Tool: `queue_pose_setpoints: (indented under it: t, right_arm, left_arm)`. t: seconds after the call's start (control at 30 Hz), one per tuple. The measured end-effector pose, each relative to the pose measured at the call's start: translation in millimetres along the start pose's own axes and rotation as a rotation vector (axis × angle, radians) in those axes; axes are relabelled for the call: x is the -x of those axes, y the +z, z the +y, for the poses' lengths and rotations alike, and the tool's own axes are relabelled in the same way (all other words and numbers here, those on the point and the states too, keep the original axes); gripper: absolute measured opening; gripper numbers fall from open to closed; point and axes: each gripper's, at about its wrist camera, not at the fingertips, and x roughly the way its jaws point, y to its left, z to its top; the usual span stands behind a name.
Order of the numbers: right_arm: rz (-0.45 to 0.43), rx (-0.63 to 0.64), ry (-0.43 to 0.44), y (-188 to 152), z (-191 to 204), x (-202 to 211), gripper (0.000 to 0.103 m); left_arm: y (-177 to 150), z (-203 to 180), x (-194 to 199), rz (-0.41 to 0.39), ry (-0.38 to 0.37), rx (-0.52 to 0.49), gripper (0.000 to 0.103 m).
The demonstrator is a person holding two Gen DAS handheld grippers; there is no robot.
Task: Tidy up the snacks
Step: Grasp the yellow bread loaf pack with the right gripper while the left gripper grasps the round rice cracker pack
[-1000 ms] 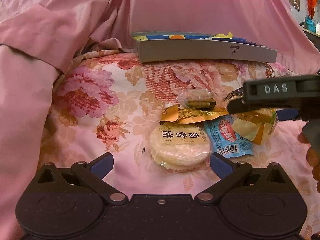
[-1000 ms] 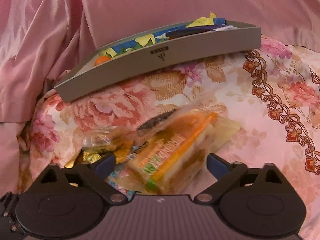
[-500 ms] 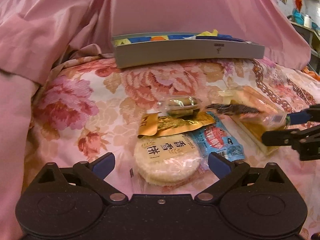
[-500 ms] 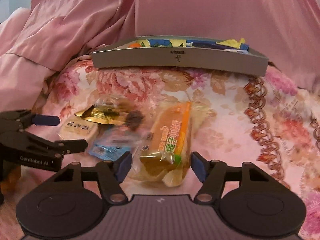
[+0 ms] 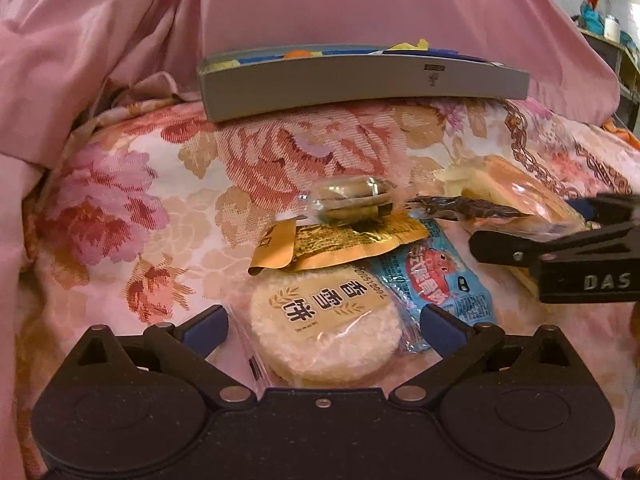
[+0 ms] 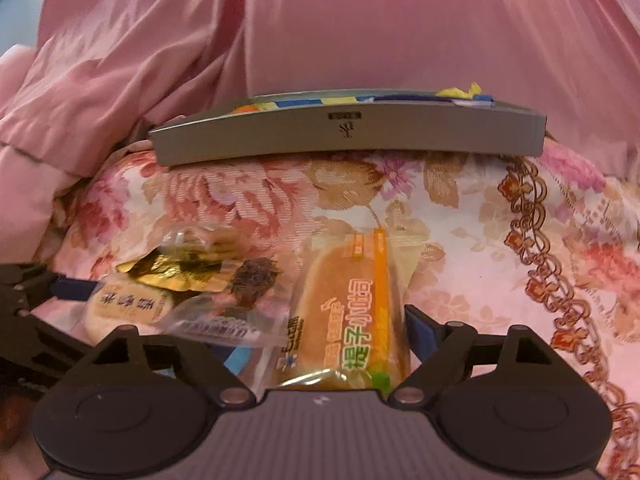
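Left gripper (image 5: 324,330) low over the floral cloth (image 5: 160,200), jaws spread wide, nothing clamped. Round rice cracker pack (image 5: 326,330) lying flat right between the blue finger pads (image 5: 204,326), apart from both of them, near edge tucked under the gripper body. Blue sausage packet (image 5: 434,276) just beside the cracker, its lower corner reaching the right-hand pad. Gold foil pouch (image 5: 340,242) overlapping the cracker's far edge, a clear wrapped sweet (image 5: 348,198) resting on top of that. Dark dried snack in a clear bag (image 5: 464,208) off toward the bread. Over to the right gripper (image 6: 332,332): jaws parted, bread roll pack (image 6: 348,308) lying lengthwise between them, its right side up against the blue pad (image 6: 420,330); other pad hidden behind a clear wrapper, so cannot tell whether the bread is actually squeezed. Grey tray (image 6: 348,136) well beyond the pile at the far edge of the cloth, colourful wrappers peeking over its rim, pink fabric (image 6: 360,28) bunched up behind.
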Motion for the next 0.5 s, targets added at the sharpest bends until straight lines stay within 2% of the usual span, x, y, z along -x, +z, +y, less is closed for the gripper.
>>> queue_pose_setpoints:
  t: [0.1, 0.27, 0.3, 0.5]
  right_arm:
    - [0.001, -0.023, -0.009, -6, -2, -6, 0.086]
    - [-0.022, -0.054, -0.025, -10, -10, -1, 0.064]
    - [-0.023, -0.058, -0.025, -11, -12, 0, 0.063]
    - [-0.039, -0.036, -0.031, -12, -11, 7, 0.058]
  left_arm:
    - [1, 0, -3, -0.005, -0.004, 0.000, 0.101]
    - [-1, 0, -1, -0.030, -0.025, 0.006, 0.090]
    - [-2, 0, 0, -0.033, -0.024, 0.010, 0.084]
    - [-1, -3, 5, -0.033, -0.019, 0.029, 0.076]
